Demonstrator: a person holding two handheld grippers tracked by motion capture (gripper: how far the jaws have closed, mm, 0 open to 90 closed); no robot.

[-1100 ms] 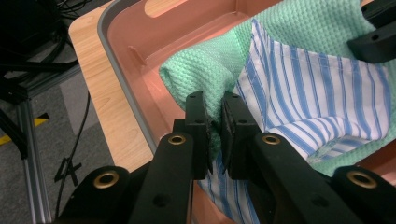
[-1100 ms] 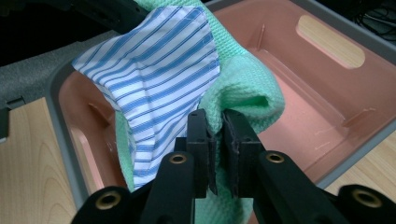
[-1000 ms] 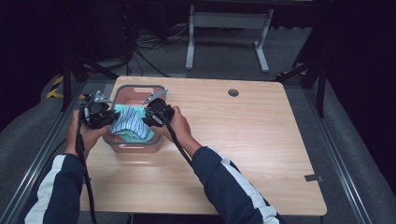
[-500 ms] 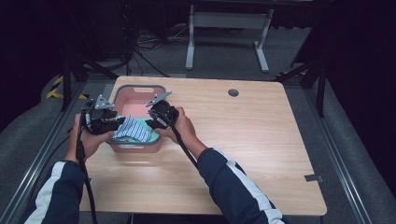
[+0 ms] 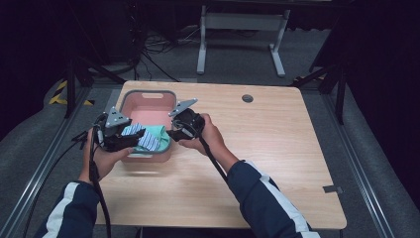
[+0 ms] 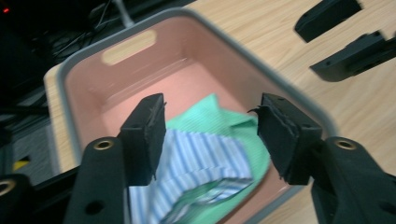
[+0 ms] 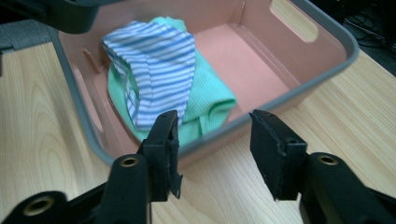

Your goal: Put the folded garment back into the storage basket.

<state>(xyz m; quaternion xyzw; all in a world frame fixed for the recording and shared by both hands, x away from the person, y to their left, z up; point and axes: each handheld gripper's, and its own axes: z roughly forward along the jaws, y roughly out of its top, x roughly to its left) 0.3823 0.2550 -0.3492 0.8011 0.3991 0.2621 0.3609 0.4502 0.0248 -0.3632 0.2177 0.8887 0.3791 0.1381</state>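
A folded cloth lies in the near end of a pink bin [image 5: 148, 94] with a grey rim. Its blue-and-white striped part [image 5: 143, 140] rests on a green part [image 5: 161, 135]. My left gripper [image 5: 131, 139] hovers at the bin's near left corner, open, its jaws either side of the striped cloth [image 6: 201, 158] but apart from it. My right gripper [image 5: 173, 134] is open just outside the bin's near right wall. In the right gripper view the open gripper [image 7: 215, 149] sits above the grey rim [image 7: 299, 88], with the striped cloth [image 7: 154, 65] beyond it.
The bin stands at the far left of a light wooden table [image 5: 277, 148]. A round cable hole [image 5: 247, 98] lies at the far middle. The bin's far half [image 6: 187, 84] holds nothing. Cables trail from both grippers.
The cloth, held up between both grippers a second ago, has gone down into the bin. Both grippers have let go, opened and drawn back toward the near rim.
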